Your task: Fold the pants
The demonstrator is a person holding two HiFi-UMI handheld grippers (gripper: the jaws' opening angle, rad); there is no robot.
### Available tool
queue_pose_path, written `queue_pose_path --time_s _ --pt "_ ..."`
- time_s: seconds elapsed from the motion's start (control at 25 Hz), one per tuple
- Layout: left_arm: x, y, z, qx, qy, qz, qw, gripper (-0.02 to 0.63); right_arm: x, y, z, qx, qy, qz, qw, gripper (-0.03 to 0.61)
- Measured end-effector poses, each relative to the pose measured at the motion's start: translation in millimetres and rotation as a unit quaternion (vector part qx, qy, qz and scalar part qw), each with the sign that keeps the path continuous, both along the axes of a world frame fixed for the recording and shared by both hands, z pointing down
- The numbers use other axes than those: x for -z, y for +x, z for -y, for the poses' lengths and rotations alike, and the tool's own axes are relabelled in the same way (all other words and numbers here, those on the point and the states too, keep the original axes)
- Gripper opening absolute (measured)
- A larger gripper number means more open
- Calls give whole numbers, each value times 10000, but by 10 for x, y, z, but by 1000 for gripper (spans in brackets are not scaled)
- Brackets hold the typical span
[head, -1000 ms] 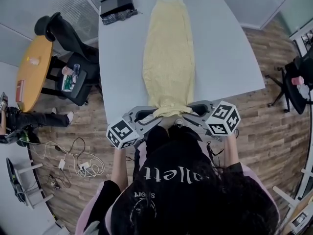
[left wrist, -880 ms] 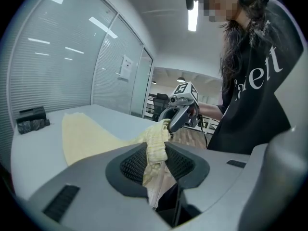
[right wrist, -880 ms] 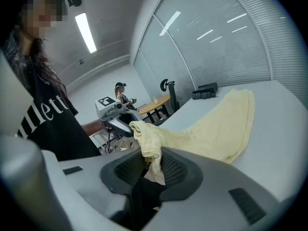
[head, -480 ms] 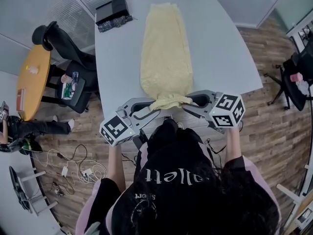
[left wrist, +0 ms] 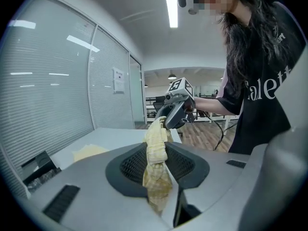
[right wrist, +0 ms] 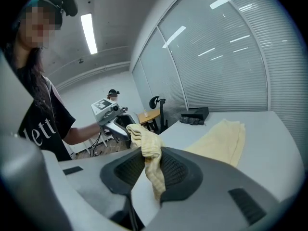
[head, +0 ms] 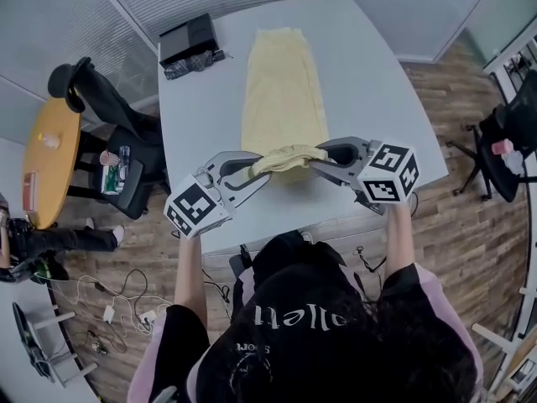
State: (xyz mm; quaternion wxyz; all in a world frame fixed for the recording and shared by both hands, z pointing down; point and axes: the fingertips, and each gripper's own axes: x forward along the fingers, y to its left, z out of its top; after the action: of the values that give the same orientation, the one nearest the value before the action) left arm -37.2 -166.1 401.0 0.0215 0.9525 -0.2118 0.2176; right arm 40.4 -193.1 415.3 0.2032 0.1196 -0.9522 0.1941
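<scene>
Pale yellow pants [head: 282, 95] lie lengthwise down the middle of the white table [head: 369, 82], folded in half along their length. Their near end [head: 287, 158] is lifted off the table and stretched between my two grippers. My left gripper [head: 252, 173] is shut on the left corner of that end; the bunched cloth [left wrist: 156, 148] shows between its jaws. My right gripper [head: 321, 156] is shut on the right corner, with the cloth [right wrist: 147, 150] pinched in its jaws. The far end [right wrist: 226, 134] rests flat on the table.
A black box [head: 188, 39] with a dark bundle beside it sits at the table's far left corner. Left of the table stand a black office chair [head: 117, 145] and a round wooden table [head: 46, 158]. Cables [head: 109, 296] lie on the wooden floor.
Both grippers have lifted the near end of the pants off the table's front edge and carried it up and away from me, over the table. The grip has not changed.
</scene>
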Motion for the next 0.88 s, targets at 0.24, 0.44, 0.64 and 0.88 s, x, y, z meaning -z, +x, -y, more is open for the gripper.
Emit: queue_pose_path --time_s 0.24,0.44,0.64,0.88 --pt "61 -174 743 54 288 -15 9996 126 82 -157 722 -95 132 -114 9998 107" --pt "85 -272 1315 170 471 97 9987 126 121 -253 1299 -258 329 -278 9987 107" --pt "36 -361 1874 499 533 269 9970 126 80 -337 1836 -251 466 -477 9975 107" --pt "-190 -384 2490 979 497 571 9923 126 -160 -381 2497 -205 501 -640 9965 107"
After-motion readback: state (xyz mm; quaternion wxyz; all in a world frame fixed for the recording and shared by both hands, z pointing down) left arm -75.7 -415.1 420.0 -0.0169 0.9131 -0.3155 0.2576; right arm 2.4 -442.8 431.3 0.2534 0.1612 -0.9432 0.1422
